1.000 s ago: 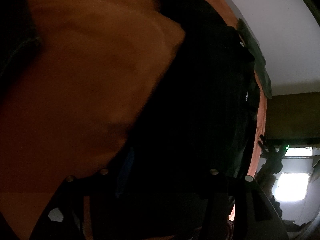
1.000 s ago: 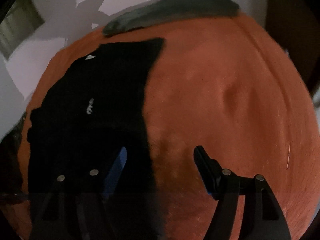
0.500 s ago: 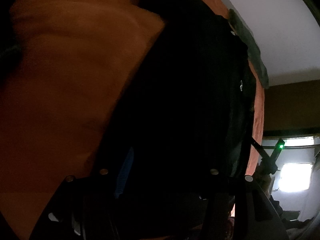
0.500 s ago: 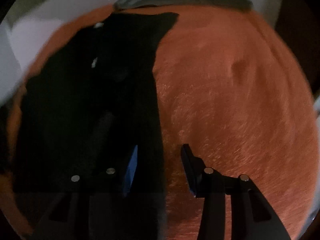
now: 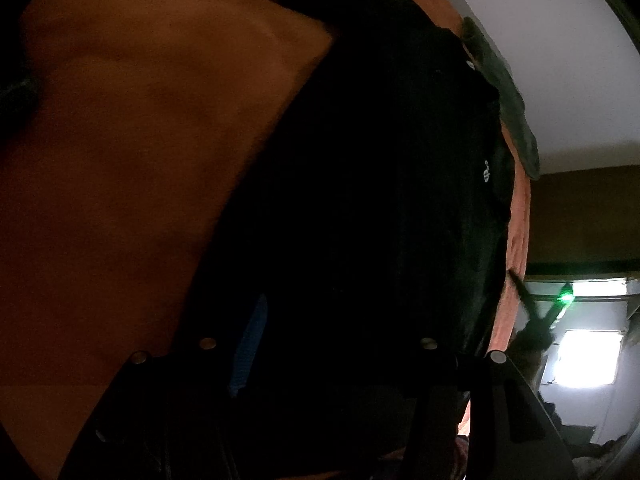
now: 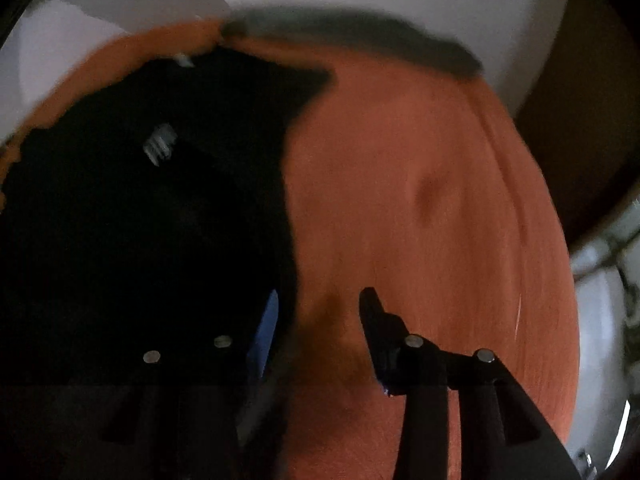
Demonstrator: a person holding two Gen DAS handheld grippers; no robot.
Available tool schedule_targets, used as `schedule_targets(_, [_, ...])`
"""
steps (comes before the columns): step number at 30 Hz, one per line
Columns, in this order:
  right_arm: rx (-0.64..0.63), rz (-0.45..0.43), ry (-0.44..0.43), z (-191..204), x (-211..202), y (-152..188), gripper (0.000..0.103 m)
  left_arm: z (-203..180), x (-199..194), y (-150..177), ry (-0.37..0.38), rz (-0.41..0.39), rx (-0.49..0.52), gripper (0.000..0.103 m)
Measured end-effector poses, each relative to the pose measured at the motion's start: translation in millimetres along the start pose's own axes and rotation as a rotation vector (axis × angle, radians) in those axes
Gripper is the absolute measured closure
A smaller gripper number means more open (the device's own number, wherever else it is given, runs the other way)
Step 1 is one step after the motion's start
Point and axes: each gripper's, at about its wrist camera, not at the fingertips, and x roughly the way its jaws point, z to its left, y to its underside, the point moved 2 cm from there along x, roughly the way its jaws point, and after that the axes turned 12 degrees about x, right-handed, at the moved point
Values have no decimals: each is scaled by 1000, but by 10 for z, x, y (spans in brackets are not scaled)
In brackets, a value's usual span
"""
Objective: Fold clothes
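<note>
orange bedding (image 6: 420, 200) carries your limp black garment (image 6: 160, 220); right gripper (image 6: 320, 320) just reopened, straddling its near edge; left gripper (image 5: 340, 340) jaws unreadable.

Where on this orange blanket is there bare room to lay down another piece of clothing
Free: the wide orange blanket right of the black garment, bounded at the far edge by the dark green cloth. In the left wrist view, bare blanket also lies left of the garment. Crowded: the garment's own stretch, under both grippers.

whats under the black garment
The black garment lies on an orange blanket, which shows bare all around it. Whatever sits beneath the blanket is covered.
</note>
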Motion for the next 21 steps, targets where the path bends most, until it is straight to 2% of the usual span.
schedule_targets(1, [-25,-18,-18,75,4,-74,36,16,3,4,-3,1,-4,46])
schedule_targets(4, [-113,17,-1,321,282,-216,36,13,33,2,-2,2,-17,46])
schedule_targets(5, [-128,39,26,343,407,-222,38,-2,42,0,0,2,-16,46])
schedule_targets(7, [-108,76,73,226,512,-140,52,-40,45,0,5,2,-9,46])
schedule_targets(9, [-15,113,83,13,588,-117,55,-65,24,9,12,0,2,46])
schedule_targets(13, [161,146,-67,-304,396,-276,55,-69,-56,-17,-2,-20,10,46])
schedule_targets(18, [333,199,-256,-505,514,-989,51,130,-188,-36,35,-66,-69,45])
schedule_targets(20, [409,284,-309,-547,698,-1184,51,173,-223,-44,49,-79,-94,45])
schedule_targets(21, [437,358,-333,-537,790,-1233,49,168,-235,-39,54,-80,-94,45])
